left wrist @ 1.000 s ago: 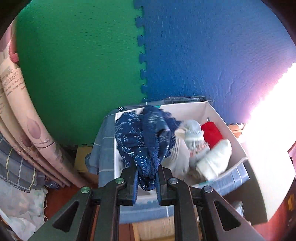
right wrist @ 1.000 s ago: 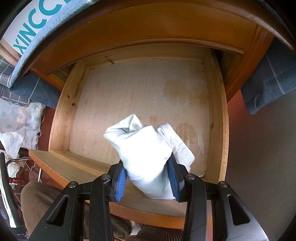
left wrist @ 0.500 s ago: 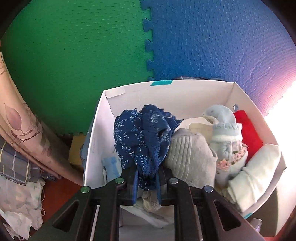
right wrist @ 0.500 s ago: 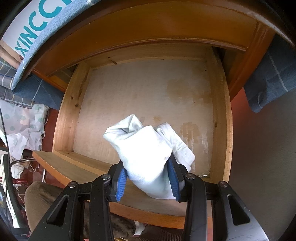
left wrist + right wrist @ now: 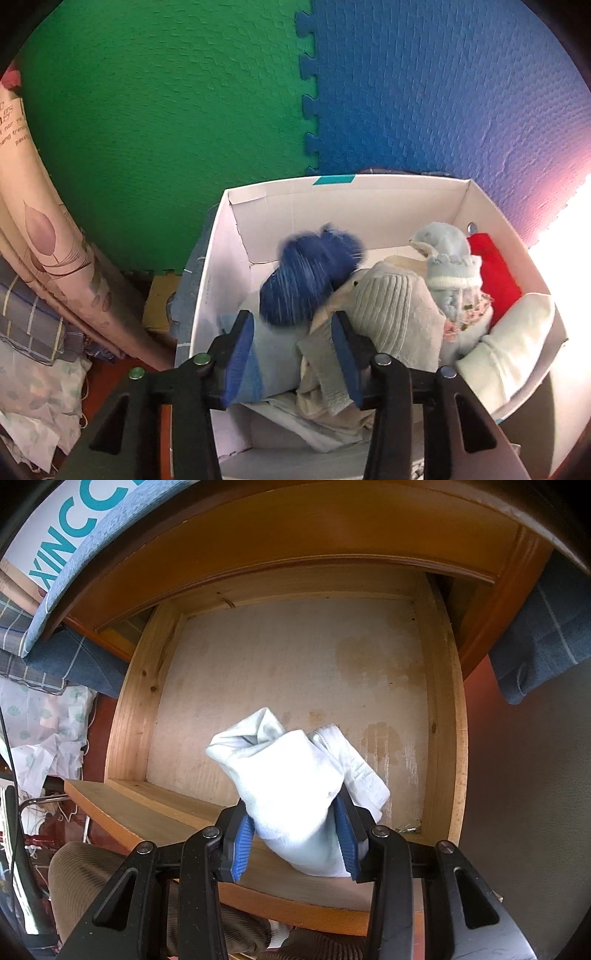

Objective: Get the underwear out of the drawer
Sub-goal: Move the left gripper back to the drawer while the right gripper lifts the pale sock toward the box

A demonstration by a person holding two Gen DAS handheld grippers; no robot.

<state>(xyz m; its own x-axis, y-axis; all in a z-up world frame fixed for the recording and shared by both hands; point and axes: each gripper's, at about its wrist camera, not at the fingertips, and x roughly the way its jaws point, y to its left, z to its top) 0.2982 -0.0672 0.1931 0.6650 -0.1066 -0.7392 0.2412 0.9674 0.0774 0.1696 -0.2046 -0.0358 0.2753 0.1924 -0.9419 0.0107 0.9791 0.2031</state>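
In the left wrist view my left gripper is open above a white box. The blue patterned underwear is blurred just beyond the fingertips, loose and dropping into the box's left side. In the right wrist view my right gripper is shut on white underwear and holds it above the front part of the open wooden drawer. The drawer's stained bottom shows nothing else but a small bit of debris in the front right corner.
The box holds a grey knit piece, a pale blue knit item, a red cloth and a cream roll. Green and blue foam mats lie behind. A curtain hangs left. A knee in brown corduroy is below the drawer.
My left gripper moved closer over the box, then opened and let go of the blue underwear, which now falls. My right gripper still holds the white underwear, almost unmoved.
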